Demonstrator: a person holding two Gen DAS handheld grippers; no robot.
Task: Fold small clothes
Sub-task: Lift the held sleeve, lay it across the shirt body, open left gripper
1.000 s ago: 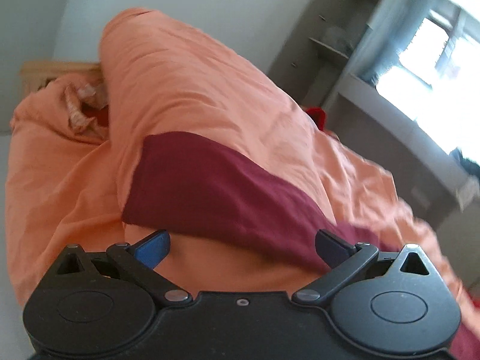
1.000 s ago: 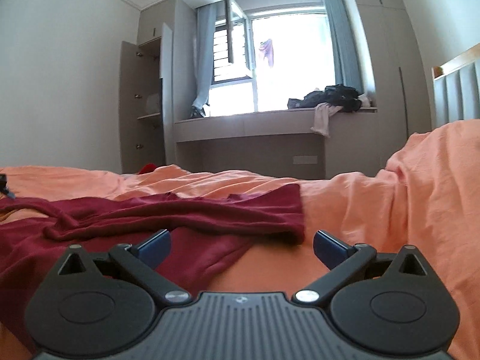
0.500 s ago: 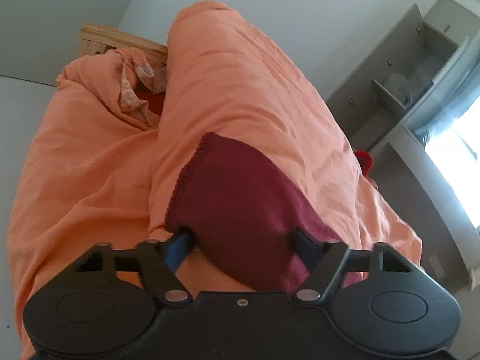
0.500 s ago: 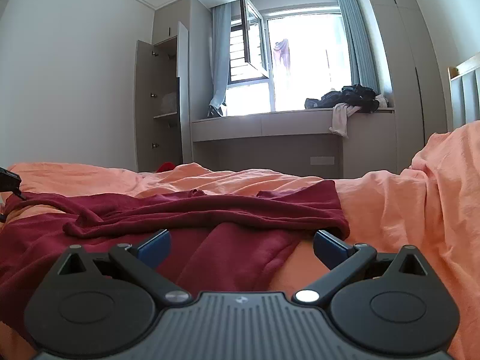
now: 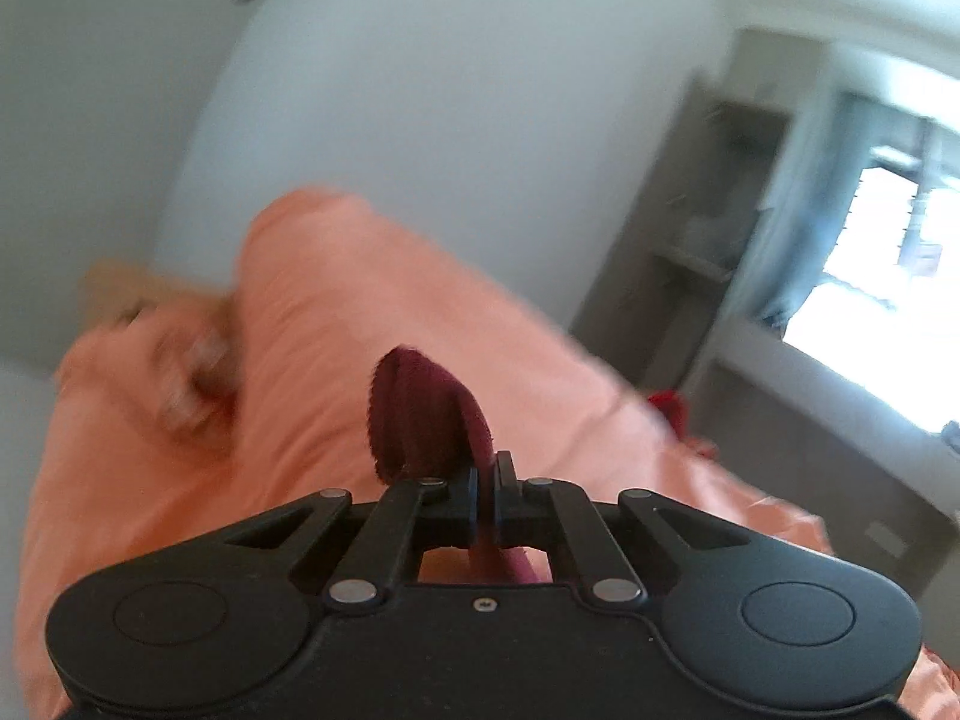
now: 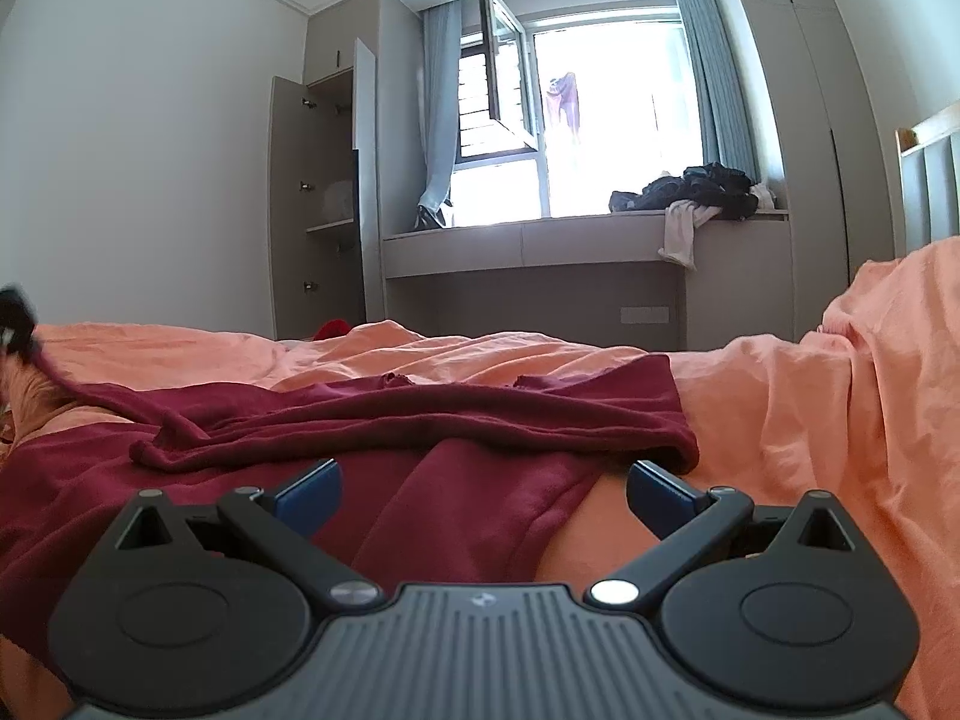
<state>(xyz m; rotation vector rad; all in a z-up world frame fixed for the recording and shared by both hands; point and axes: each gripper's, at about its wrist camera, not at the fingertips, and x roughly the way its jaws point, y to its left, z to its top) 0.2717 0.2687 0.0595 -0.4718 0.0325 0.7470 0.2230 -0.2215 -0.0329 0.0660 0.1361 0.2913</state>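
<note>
A dark red garment [image 6: 420, 420] lies rumpled across the orange bedding [image 6: 810, 420]. In the left wrist view my left gripper [image 5: 487, 480] is shut on a fold of the dark red garment [image 5: 420, 408], which stands up between the pads and hangs below them. The picture there is blurred. In the right wrist view my right gripper [image 6: 483, 489] is open, low over the bed, with a red flap of the garment lying between its blue fingertips [image 6: 309, 489], untouched. At the far left edge a strand of the garment rises toward a dark object [image 6: 15, 312].
An orange duvet roll [image 5: 336, 324] lies ahead of the left gripper. Beyond the bed stand an open wardrobe [image 6: 324, 198], a window bench [image 6: 540, 240] with dark clothes [image 6: 690, 192] piled on it, and a headboard [image 6: 924, 180] at the right. A small red item [image 6: 333, 329] lies at the bed's far edge.
The left gripper's jaws went from wide open to shut on the garment's edge, then lifted and tilted up. The right gripper crept a little closer over the garment, still open.
</note>
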